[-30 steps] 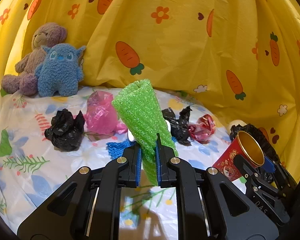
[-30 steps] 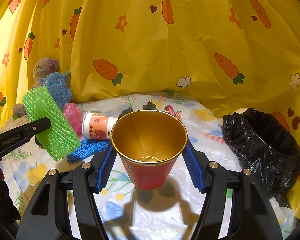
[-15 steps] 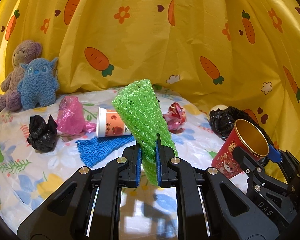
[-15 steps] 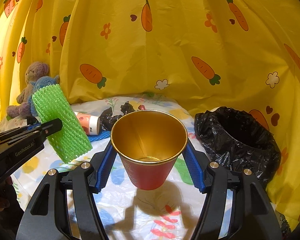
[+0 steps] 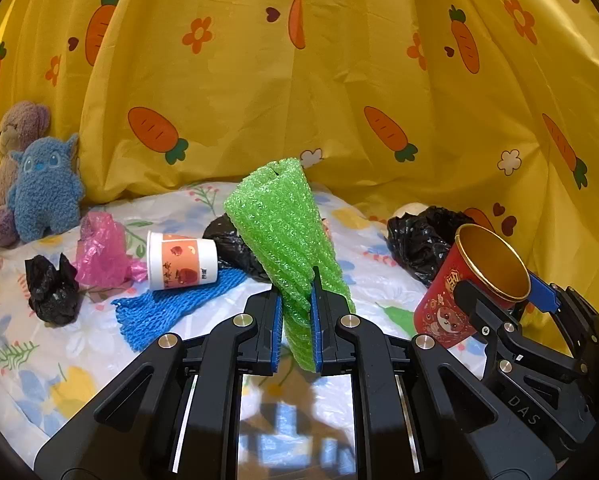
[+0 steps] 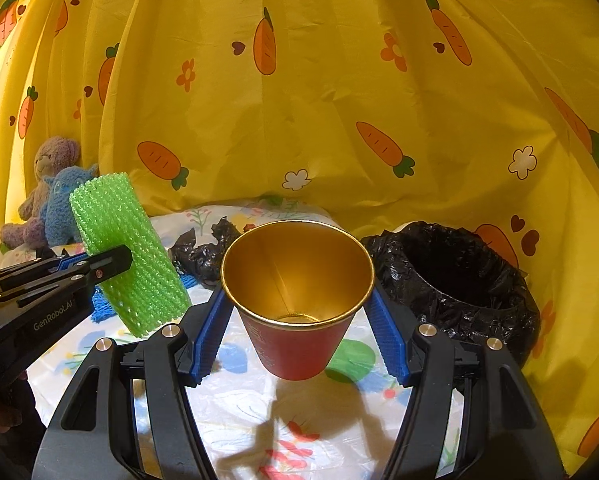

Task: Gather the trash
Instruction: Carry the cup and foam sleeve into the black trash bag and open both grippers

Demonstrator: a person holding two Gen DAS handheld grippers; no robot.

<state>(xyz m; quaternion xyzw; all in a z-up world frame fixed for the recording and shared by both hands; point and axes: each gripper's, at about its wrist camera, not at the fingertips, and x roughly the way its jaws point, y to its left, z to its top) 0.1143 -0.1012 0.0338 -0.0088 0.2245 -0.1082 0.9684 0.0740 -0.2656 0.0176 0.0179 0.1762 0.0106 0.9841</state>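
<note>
Green foam net (image 5: 287, 236) clamped upright in left hand-held gripper (image 5: 295, 316). Red paper cup (image 6: 297, 296) gripped by right hand-held gripper (image 6: 299, 320), carried above surface, near black bin bag (image 6: 459, 276). Risk judged: cup crushed or slipped if squeeze misjudged; bag rim missed at release.

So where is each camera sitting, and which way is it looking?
Left wrist: rides the left tongs, looking forward over the green foam net they pinch; right tongs show at right.
Right wrist: rides the right tongs, looking over the red cup toward the black trash bag; left tongs show at left.
Both share net, cup, bag.
</note>
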